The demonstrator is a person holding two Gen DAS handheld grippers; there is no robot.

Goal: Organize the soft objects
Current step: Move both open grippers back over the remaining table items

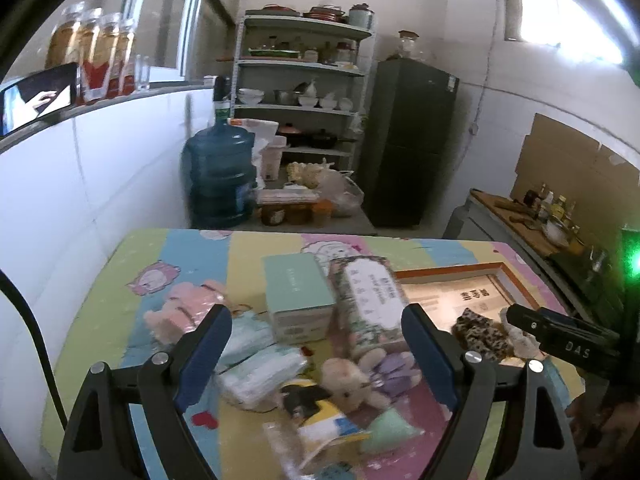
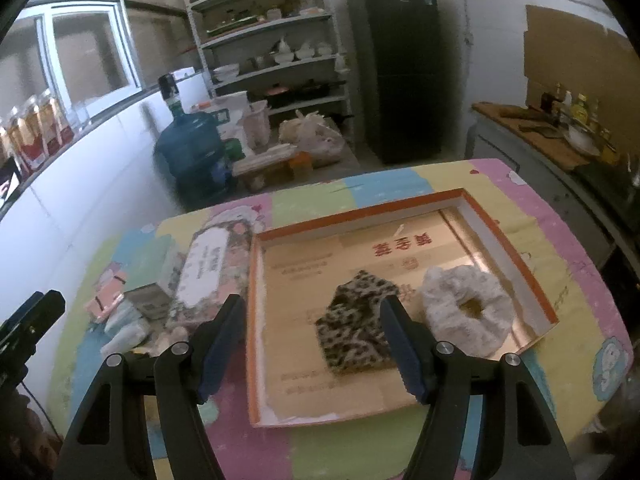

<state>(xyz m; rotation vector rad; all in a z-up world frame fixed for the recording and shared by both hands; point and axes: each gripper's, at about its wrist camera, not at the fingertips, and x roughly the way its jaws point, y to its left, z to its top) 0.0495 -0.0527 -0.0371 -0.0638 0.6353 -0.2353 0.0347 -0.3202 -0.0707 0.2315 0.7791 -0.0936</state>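
Observation:
My left gripper [image 1: 316,320] is open and empty above a pile of soft things on the table: a beige plush bear [image 1: 350,380], a purple plush [image 1: 394,368], packs of pale masks [image 1: 260,372], a pink plush [image 1: 182,308] and a black-and-yellow toy [image 1: 312,404]. My right gripper [image 2: 312,316] is open and empty over the orange-rimmed box [image 2: 360,210]. In the box lie a leopard-print pad [image 2: 356,328] and a white fluffy scrunchie [image 2: 466,308]. The right gripper also shows in the left wrist view [image 1: 560,332].
A mint box [image 1: 298,296] and a floral tissue pack [image 1: 372,300] stand between the pile and the orange box. The table has a colourful cartoon cloth [image 1: 168,248]. A water jug [image 1: 218,176], shelves [image 1: 300,92] and a dark fridge [image 1: 408,140] stand behind.

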